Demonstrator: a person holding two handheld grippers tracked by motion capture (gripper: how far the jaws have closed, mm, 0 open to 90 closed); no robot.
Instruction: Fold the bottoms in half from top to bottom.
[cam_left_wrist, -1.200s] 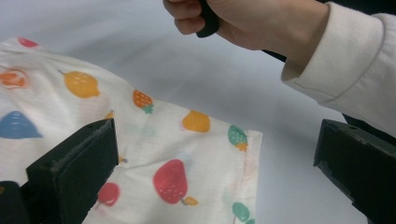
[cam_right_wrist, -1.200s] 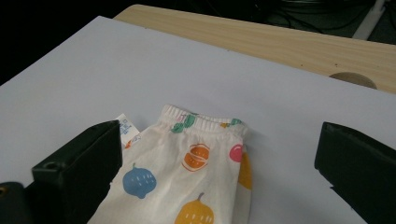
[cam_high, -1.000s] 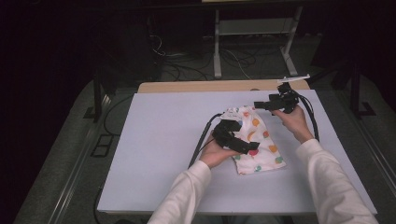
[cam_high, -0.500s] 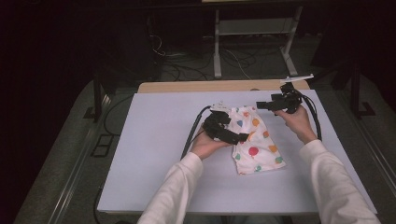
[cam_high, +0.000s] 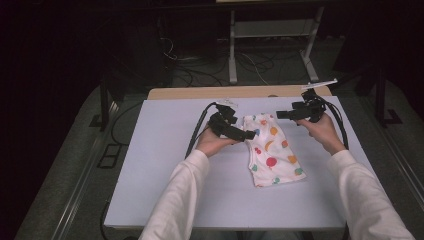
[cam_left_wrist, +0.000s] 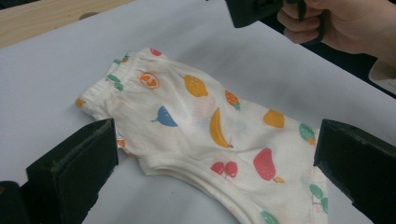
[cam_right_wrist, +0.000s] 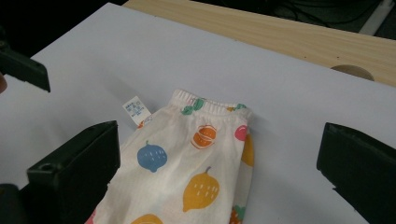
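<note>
The tabletop (cam_high: 150, 165) is evenly and brightly lit from above, while the floor and room at the far side and to the left sink into near black. Shadows on the white surface are faint and soft. There is no glare. The high view is slightly soft and grainy; both gripper views are sharper, with their near jaws a little blurred.

Soft printed cloth shorts (cam_high: 271, 150) lie on a smooth matt white table (cam_high: 160, 150).

I see a dim room: a white table (cam_high: 150, 165), wooden bench edge (cam_high: 210, 93), cables on the floor (cam_high: 250, 60).
</note>
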